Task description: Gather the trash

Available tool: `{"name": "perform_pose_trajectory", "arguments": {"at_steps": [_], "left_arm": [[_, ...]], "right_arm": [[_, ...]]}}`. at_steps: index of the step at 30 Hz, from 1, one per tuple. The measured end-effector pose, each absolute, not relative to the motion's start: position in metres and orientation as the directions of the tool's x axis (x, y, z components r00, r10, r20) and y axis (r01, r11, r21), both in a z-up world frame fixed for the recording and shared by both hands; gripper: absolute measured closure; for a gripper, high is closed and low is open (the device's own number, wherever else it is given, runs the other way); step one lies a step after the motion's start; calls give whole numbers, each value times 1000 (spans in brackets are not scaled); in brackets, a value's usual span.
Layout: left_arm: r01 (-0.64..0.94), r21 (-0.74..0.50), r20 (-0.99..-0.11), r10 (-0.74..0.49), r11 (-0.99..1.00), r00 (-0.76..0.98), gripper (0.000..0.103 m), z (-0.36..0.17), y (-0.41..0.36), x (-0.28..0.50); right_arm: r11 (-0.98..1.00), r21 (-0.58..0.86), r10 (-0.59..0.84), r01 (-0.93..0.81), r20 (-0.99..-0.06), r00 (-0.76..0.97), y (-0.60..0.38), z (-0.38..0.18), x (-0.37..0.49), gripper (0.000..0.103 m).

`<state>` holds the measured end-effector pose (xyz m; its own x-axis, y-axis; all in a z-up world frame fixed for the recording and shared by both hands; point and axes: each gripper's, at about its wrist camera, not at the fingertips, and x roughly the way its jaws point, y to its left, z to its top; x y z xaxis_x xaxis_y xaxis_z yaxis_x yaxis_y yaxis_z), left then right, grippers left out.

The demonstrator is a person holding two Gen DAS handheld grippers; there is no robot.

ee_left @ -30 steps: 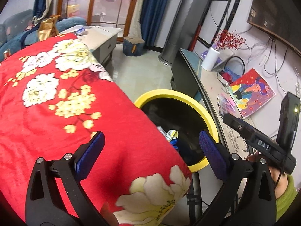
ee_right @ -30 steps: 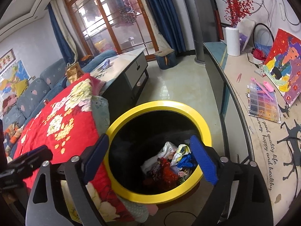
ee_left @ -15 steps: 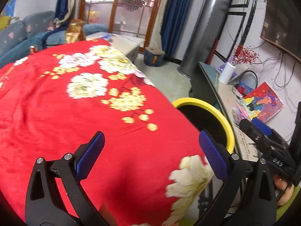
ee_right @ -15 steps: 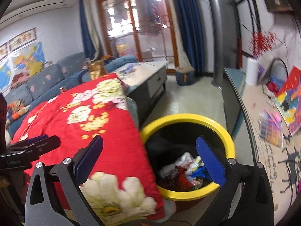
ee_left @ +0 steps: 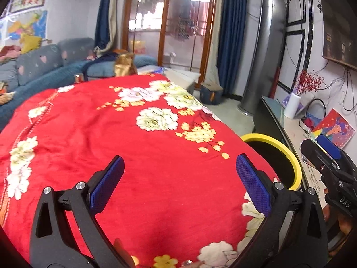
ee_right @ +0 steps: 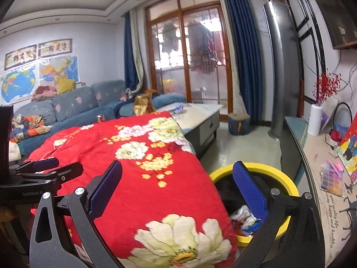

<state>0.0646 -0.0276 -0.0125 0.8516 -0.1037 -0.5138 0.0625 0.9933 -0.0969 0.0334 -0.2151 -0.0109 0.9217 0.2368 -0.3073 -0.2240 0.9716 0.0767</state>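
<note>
Left wrist view first: the left gripper (ee_left: 178,183) hangs over a red blanket (ee_left: 133,156) with white and yellow flowers. Its blue fingers (ee_left: 106,184) are spread wide and hold nothing. At the far left a blue sofa (ee_left: 44,67) stands behind the blanket. To the right, just beside the blanket edge, is the bin (ee_left: 287,154), black inside with a yellow rim. At the right border the right gripper (ee_left: 328,156) is seen from the side, above a pale surface (ee_left: 296,138) which carries a colourful picture (ee_left: 334,129).

Right wrist view: at the left edge the left gripper (ee_right: 44,167) shows over the blanket (ee_right: 133,167). The right gripper (ee_right: 176,189) is released too, its fingers (ee_right: 250,192) far apart and empty, one over the blanket and one over the bin (ee_right: 279,178). The trash (ee_right: 243,221), crumpled wrappers in white, blue and red, lies at the bottom of the bin. Right of the bin the surface (ee_right: 316,174) holds a white vase (ee_right: 315,120) with red twigs.
</note>
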Motion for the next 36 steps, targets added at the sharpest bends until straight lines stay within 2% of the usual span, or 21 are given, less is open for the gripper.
{"name": "perform_pose_trajectory", "arguments": {"at_steps": [14,36], "left_arm": [[7,-83,-367,-37,997,930,11,-5,-4,20],[-8,-91,-385,-28,996,923,11,-19,-5,18]], "right_arm": [[975,31,223,-221,-140,965,-193,-18,4,7],[976,23,218,-217,-168,961,-186,-32,8,7]]}}
